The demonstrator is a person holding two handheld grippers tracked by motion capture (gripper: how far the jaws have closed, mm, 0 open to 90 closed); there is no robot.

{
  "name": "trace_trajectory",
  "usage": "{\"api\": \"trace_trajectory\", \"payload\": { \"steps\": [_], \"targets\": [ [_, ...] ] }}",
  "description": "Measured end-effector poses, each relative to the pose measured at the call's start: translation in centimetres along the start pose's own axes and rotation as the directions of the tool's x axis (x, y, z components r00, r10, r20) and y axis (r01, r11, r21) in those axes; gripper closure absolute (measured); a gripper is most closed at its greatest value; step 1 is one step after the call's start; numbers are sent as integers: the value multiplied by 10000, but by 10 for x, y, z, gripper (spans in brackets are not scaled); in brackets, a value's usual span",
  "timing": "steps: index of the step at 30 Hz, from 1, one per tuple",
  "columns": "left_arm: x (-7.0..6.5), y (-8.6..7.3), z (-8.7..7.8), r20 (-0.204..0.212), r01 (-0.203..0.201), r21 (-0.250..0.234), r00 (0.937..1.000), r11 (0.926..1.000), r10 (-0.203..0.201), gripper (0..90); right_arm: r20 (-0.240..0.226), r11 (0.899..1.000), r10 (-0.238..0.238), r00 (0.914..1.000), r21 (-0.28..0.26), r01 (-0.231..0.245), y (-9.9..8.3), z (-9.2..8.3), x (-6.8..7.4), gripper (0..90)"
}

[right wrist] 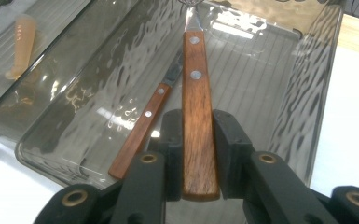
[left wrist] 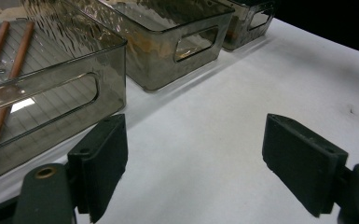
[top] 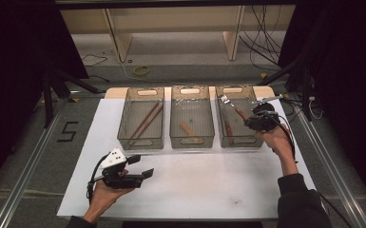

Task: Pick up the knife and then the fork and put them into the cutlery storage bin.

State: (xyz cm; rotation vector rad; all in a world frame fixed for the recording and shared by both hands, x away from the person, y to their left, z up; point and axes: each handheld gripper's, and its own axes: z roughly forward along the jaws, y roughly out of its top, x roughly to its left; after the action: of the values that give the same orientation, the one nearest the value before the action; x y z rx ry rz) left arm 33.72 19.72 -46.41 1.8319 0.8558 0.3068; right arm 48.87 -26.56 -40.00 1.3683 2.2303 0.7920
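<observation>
Left tongs (top: 140,167) rest low over the white table (top: 195,190) in front of the bins, jaws spread wide with nothing between them; in the left gripper view only bare tabletop lies past the two black pads (left wrist: 102,158). Behind them stands the left bin (top: 141,118), smoky and see-through, with two long brown sticks (top: 145,119) lying slantwise inside. Just beside it, the middle bin (top: 192,116) holds a pale wooden piece (top: 187,129) on its floor. Next comes the right bin (top: 237,116), where a wooden-handled knife (right wrist: 142,128) lies flat on the ribbed bottom. Right tongs (top: 261,119) hang over that bin's near right corner, clamped on the wooden handle of a fork (right wrist: 196,121) with two rivets; the handle sits squarely between the pads, and its metal end points up and away across the bin, tilted above the knife.
</observation>
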Motion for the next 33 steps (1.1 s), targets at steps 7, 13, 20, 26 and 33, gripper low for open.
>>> {"api": "trace_trajectory", "payload": {
  "steps": [7, 13, 20, 26, 33],
  "targets": [
    [0, 0, 0, 1, -10, -31, 10000, 10000, 10, 219, 51, 9995, 176, 9998, 269, -177, 4, 8, 2, 746],
    [0, 0, 1, 0, 7, 15, 10000, 10000, -7, 218, -163, 9997, 145, 9998, 205, -141, 5, 13, 3, 676],
    [0, 0, 0, 0, -22, -7, 10000, 10000, 22, 218, -303, 9998, 156, 9994, -96, -158, 7, 3, 2, 613],
    [0, 0, 0, 7, -13, 15, 10000, 10000, 13, 217, -471, 9998, 155, 9988, -105, -160, 5, 3, 4, 569],
    [0, 0, 1, 18, -9, 39, 10000, 10000, 9, 217, -852, 9984, 250, 9961, -488, -292, 5, -3, 7, 535]
  ]
}}
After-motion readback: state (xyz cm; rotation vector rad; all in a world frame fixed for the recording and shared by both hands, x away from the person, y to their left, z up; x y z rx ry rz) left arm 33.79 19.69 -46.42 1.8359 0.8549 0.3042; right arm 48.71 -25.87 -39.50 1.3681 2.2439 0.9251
